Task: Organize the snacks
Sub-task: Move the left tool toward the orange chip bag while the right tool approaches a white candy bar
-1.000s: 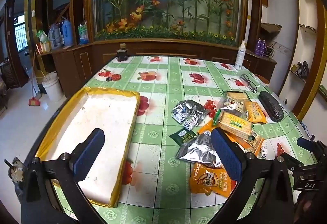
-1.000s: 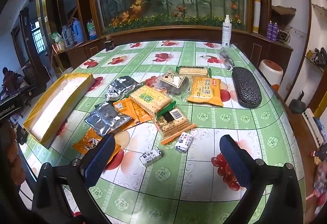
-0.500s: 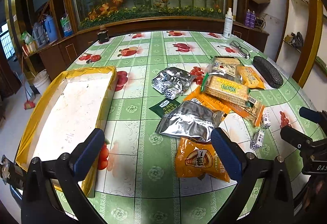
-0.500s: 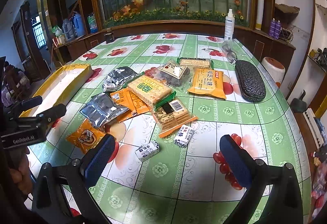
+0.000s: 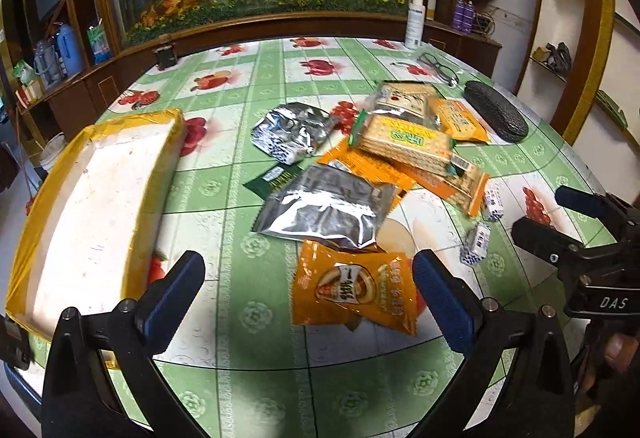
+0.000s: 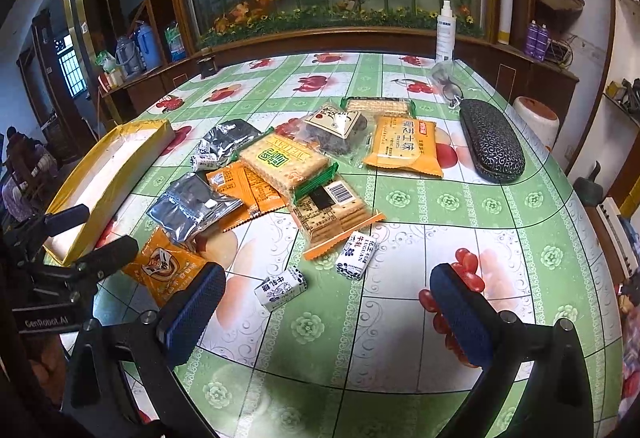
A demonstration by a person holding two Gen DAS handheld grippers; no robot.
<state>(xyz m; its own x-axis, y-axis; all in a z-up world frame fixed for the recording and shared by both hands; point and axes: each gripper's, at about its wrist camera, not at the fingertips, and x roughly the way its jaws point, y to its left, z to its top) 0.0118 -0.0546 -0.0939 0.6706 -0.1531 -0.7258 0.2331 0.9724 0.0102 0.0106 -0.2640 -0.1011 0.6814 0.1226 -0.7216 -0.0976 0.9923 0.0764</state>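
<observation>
Orange snack packet (image 5: 354, 288): flat on the table (image 5: 256, 390), nearest item of the pile, long axis crosswise; lies between the spread fingers of the left gripper (image 5: 308, 292), toward 1 o'clock. Yellow-rimmed tray (image 5: 86, 214) at 10 o'clock, near end cut off. Right gripper (image 6: 326, 312) released, empty, farther; small wrapped candy (image 6: 281, 287) ahead. Packet print blurred.

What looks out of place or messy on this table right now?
The snack packets lie in a loose, overlapping heap: the cracker pack rests across an orange packet. The yellow-edged tray holds nothing. A glasses case and spectacles sit among the snacks.
</observation>
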